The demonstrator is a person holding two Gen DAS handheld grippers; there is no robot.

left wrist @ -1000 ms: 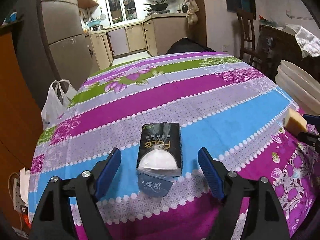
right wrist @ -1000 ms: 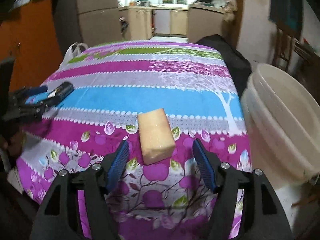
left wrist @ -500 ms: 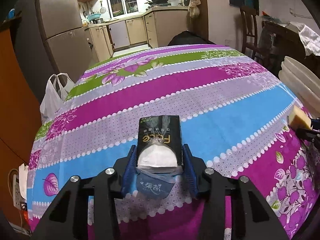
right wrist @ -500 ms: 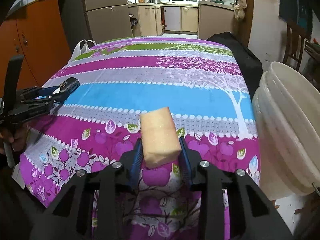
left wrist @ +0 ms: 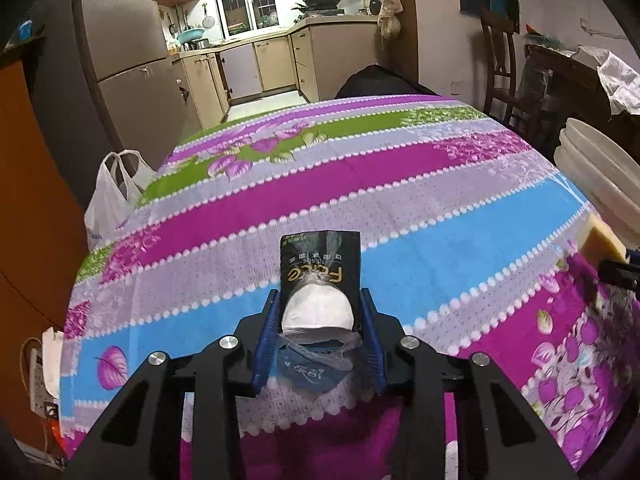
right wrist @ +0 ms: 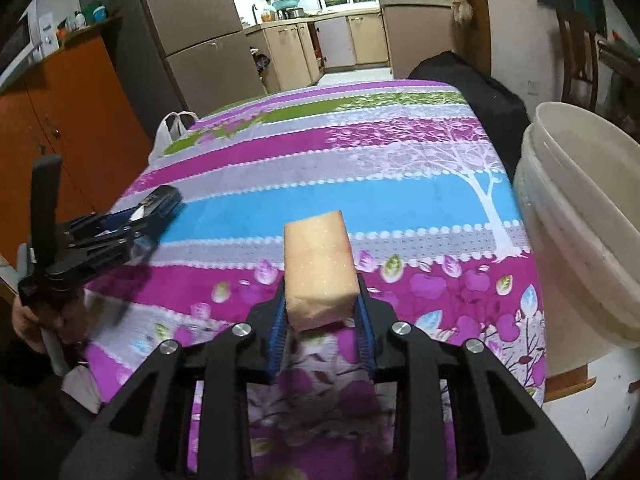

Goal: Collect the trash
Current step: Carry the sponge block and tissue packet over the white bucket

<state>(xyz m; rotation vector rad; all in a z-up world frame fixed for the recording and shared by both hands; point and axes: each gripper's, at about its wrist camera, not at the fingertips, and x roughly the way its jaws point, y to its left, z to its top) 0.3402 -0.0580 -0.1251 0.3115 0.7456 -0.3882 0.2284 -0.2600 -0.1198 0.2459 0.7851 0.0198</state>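
Note:
A black tissue pack [left wrist: 320,264] with white tissue showing lies on the striped tablecloth [left wrist: 380,168] near its front edge. My left gripper [left wrist: 320,299] has its blue pads pressed on both sides of the pack, and its jaws are closing. A yellow sponge [right wrist: 318,256] sits lifted in my right gripper [right wrist: 321,290], which is shut on it near the table's right front corner. In the right wrist view, the left gripper [right wrist: 132,224] and the pack [right wrist: 160,200] are at the far left. The sponge [left wrist: 602,240] shows at the right edge of the left wrist view.
Stacked white buckets [right wrist: 580,208] stand on the floor just right of the table. A white plastic bag [left wrist: 112,196] hangs at the table's left edge. A black bag [right wrist: 472,80] lies past the far edge, an orange cabinet [right wrist: 60,100] stands left, and a chair [left wrist: 500,60] back right.
Both grippers went from wide open to closed: the left on the tissue pack, the right on the sponge. The sponge now sits raised off the cloth.

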